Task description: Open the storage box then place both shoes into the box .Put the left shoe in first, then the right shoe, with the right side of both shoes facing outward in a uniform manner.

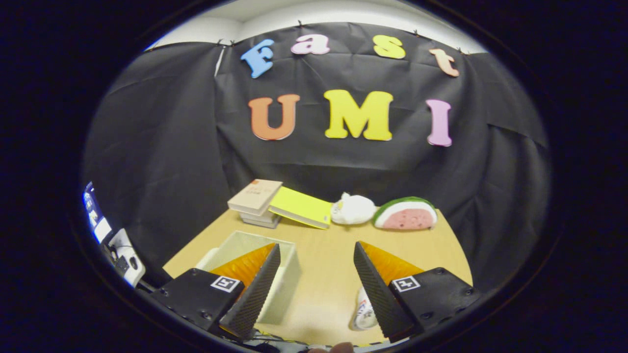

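Note:
My gripper (316,247) hovers open above the wooden table (324,274), with nothing between its fingers. A pale, boxy storage box (287,277) sits on the table under and just ahead of the left finger, which hides much of it. I cannot tell whether its lid is open. Below the right finger lies a white shoe (364,311) with small coloured markings, mostly hidden by that finger. Bare tabletop shows between the two fingers.
At the table's far edge, against the black cloth wall, are a stack of books (255,198), a yellow book (301,207), a white plush toy (352,208) and a watermelon-slice plush (406,214). A white device (122,255) stands off the table beyond the left finger.

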The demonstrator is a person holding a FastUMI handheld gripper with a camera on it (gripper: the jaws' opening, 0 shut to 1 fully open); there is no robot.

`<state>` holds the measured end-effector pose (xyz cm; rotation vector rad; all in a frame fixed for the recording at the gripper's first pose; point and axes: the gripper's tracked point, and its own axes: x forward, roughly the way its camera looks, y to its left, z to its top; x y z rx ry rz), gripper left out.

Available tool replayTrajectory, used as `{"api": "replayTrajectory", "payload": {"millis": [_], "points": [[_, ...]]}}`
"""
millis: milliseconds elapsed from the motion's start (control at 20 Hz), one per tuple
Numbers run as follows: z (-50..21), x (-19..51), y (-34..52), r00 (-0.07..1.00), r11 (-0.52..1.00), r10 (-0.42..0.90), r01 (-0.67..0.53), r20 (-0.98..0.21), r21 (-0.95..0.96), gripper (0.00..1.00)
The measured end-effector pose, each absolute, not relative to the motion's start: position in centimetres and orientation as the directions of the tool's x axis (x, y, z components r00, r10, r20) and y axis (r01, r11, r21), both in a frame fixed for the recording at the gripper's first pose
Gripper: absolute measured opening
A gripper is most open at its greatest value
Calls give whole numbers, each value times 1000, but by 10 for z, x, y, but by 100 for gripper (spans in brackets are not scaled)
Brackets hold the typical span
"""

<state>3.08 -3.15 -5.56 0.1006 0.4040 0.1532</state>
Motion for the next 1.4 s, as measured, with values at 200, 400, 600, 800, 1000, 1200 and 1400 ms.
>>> {"api": "replayTrajectory", "payload": {"millis": [200,400,600,800,1000,1200,1400], "points": [[-114,45,-82,872,989,116,-59,-475,132,97],[-198,48,-106,772,987,125,-33,-624,157,97],[-270,56,-119,664,986,142,-30,-734,163,97],[-315,56,-128,551,982,143,25,-822,188,98],[-341,58,-123,449,966,186,79,-874,247,95],[-355,66,-117,390,948,234,110,-890,297,78],[-355,70,-105,359,936,300,70,-884,346,50]]}}
